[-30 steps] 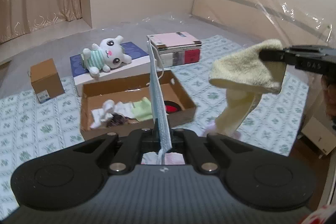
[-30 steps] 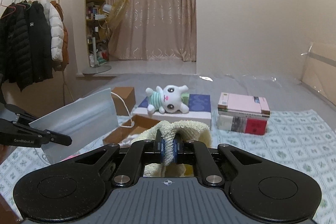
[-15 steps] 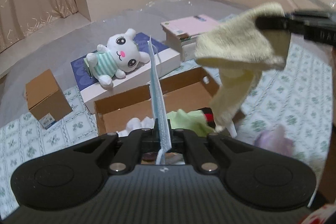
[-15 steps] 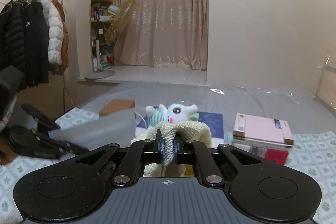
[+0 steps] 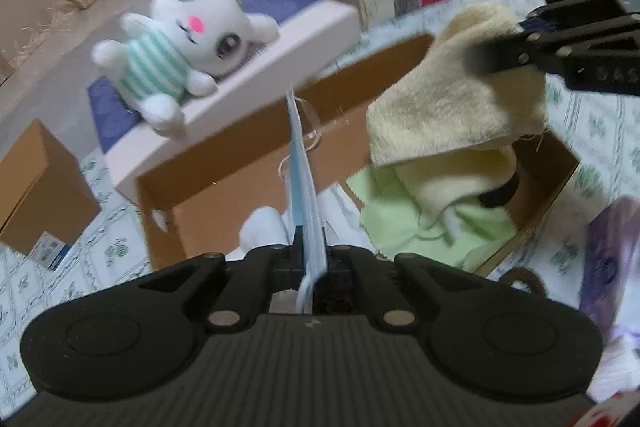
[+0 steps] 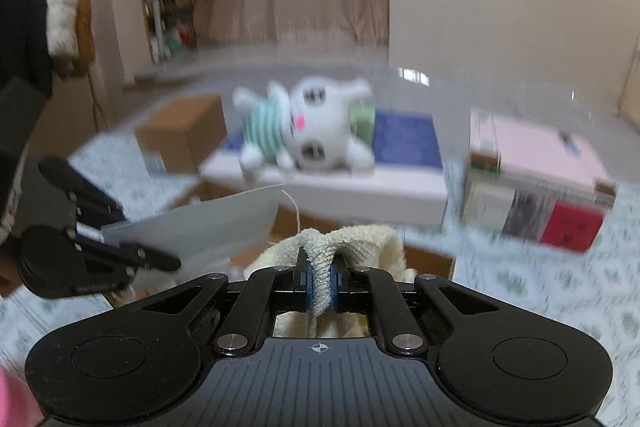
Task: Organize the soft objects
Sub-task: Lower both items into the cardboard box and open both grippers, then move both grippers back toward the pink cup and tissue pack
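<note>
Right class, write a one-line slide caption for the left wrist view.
Left gripper carries a face mask while the right gripper lowers a yellow towel over the cardboard box.

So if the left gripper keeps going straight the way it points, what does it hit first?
Probably the white soft things in the open cardboard box: the left gripper, shut on the face mask, aims down into it. Depth is unclear through the blur.

Cream towel (image 6: 320,281) pinched in right gripper (image 6: 321,277), plush bunny (image 6: 308,125) beyond.
</note>
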